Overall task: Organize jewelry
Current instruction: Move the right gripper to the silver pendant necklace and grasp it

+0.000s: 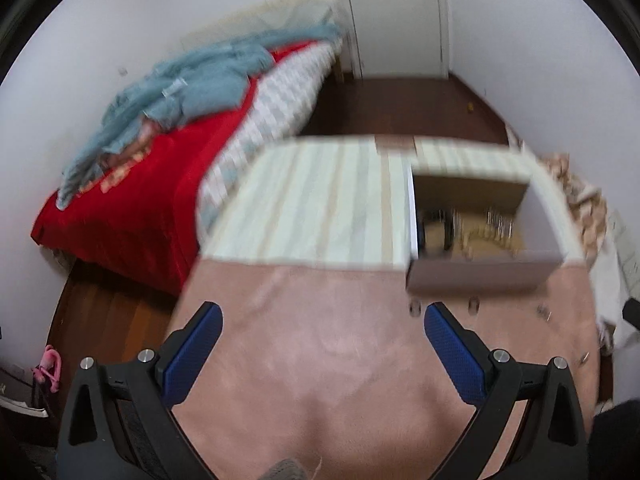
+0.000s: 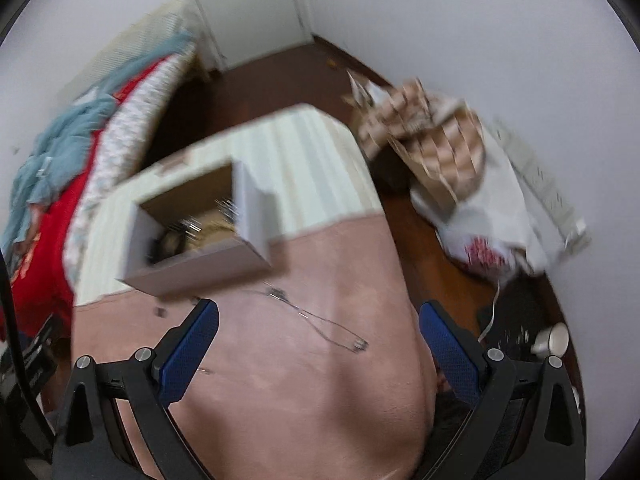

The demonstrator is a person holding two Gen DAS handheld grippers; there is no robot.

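Note:
An open cardboard box (image 1: 480, 276) (image 2: 200, 268) stands on a table draped in pink cloth (image 1: 320, 360) (image 2: 280, 380). Blurred jewelry lies inside the box: a dark ring-shaped piece (image 1: 438, 228) and shiny pieces (image 1: 498, 220) (image 2: 226, 208). A thin silver chain (image 2: 316, 320) lies loose on the pink cloth just in front of my right gripper (image 2: 318, 330), which is open and empty above it. Small pieces (image 1: 416, 308) (image 1: 474, 305) lie on the cloth near the box's front wall. My left gripper (image 1: 320, 336) hovers open and empty over bare cloth, left of the box.
A striped pale cloth (image 1: 320, 192) covers the table's far half. A bed with a red blanket (image 1: 132, 208) and blue bedding (image 1: 192, 88) stands to the left. Bags and cardboard (image 2: 440, 148) lie on the dark wood floor at the right, near a white door (image 1: 400, 16).

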